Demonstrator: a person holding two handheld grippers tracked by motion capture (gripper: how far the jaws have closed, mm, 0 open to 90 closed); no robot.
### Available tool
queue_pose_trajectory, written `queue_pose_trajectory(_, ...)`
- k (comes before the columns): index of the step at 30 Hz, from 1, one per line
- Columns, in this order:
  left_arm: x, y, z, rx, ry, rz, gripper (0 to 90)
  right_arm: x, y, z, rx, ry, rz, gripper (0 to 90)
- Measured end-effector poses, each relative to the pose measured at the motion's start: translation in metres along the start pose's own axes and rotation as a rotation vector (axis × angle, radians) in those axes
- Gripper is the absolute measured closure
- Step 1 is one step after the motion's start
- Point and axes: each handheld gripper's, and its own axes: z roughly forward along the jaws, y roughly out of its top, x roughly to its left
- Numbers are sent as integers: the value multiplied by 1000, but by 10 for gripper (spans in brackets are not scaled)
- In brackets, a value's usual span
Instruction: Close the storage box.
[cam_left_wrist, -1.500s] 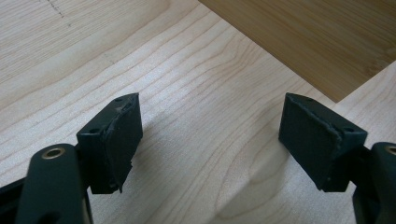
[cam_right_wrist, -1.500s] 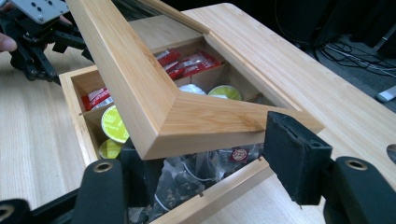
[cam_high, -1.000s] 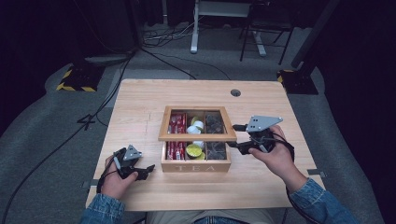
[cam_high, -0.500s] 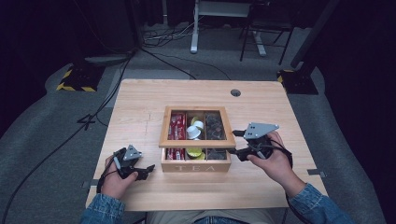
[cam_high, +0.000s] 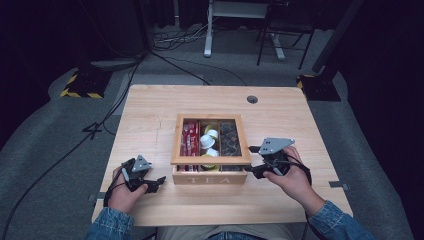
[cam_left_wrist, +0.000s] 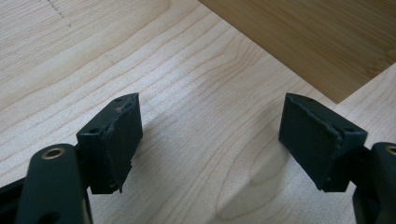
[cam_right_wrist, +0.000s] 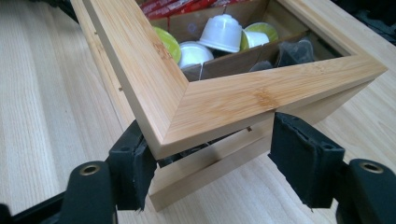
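The tea box (cam_high: 210, 176) stands mid-worktop (cam_high: 150, 110), between the claws: right of the left claw (cam_high: 159, 181), left of the right claw (cam_high: 251, 161). Pods (cam_right_wrist: 223, 31) lie inside, beyond the right claw.

We cannot read the red packets (cam_high: 190, 140) through the tea box (cam_high: 210, 176) lid; the box's far side is cut off in the right gripper view, and dark packets (cam_right_wrist: 292, 51) stay indistinct.

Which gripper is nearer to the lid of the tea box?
The right gripper: its jaws stand on either side of the lid corner. The left gripper rests on the table, apart from the box's left side.
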Motion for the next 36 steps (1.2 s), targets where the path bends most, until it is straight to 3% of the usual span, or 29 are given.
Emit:
queue_pose_trajectory(33, 1, 2, 2, -1, 0, -1, 218, 8, -10, 13, 136, 72, 42, 344)
queue_pose_trajectory(36, 1, 2, 2, -3, -3, -4, 218, 7, -11, 14, 149, 78, 49, 281)
